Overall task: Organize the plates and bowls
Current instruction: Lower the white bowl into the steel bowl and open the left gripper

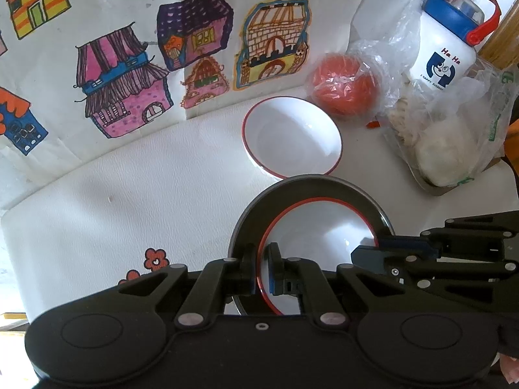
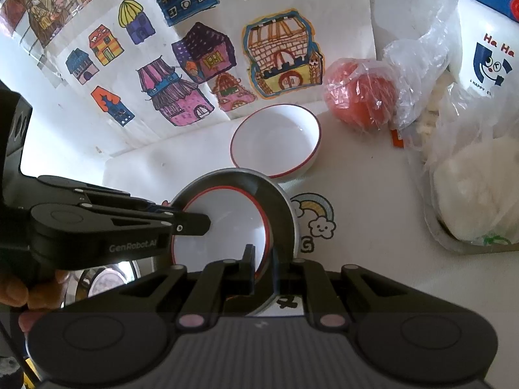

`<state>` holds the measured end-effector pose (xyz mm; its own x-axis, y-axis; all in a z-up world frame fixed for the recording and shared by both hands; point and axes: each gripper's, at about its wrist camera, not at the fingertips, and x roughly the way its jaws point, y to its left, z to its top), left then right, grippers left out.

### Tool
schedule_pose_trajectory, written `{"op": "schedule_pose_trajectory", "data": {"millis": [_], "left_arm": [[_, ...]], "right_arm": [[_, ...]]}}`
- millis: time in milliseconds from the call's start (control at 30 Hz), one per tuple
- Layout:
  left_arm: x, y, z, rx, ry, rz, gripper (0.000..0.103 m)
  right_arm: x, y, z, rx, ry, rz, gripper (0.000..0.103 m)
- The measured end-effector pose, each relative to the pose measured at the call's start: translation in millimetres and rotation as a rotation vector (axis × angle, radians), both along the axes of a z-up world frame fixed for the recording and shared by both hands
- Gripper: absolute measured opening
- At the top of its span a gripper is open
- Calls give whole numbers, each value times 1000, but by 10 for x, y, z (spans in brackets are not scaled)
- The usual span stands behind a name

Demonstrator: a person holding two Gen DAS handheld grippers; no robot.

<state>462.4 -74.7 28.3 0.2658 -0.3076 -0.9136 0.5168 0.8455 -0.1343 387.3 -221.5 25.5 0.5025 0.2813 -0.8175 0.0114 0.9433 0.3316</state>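
White leathery tabletop (image 1: 162,194); round glossy bowl (image 1: 321,230), seemingly ceramic.

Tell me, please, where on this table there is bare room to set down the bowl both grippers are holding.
The widest bare patch of the table lies left of the dark plate, below the house drawings. A narrower strip runs between the plate and the bagged food. Behind, it is crowded: the second bowl, wrapped tomato and bottle.
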Motion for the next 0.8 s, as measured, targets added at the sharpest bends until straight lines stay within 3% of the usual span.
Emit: {"op": "schedule_pose_trajectory", "data": {"millis": [233, 433, 500, 633, 700, 800], "left_arm": [[-17, -36, -13, 20, 5, -4, 10], [-59, 5, 90, 5, -15, 13, 21], [-89, 27, 149, 0, -26, 15, 25], [-157, 65, 255, -18, -43, 21, 31], [-202, 81, 317, -20, -69, 33, 51], [-249, 125, 420, -38, -109, 48, 65]], "right_arm": [[-7, 14, 44, -1, -11, 8, 19], [-79, -37, 182, -23, -62, 7, 24], [-132, -79, 230, -25, -78, -5, 38], [-227, -184, 297, -12, -97, -25, 47], [-290, -248, 330, -3, -109, -42, 55], [-375, -346, 386, 13, -130, -69, 66]]}}
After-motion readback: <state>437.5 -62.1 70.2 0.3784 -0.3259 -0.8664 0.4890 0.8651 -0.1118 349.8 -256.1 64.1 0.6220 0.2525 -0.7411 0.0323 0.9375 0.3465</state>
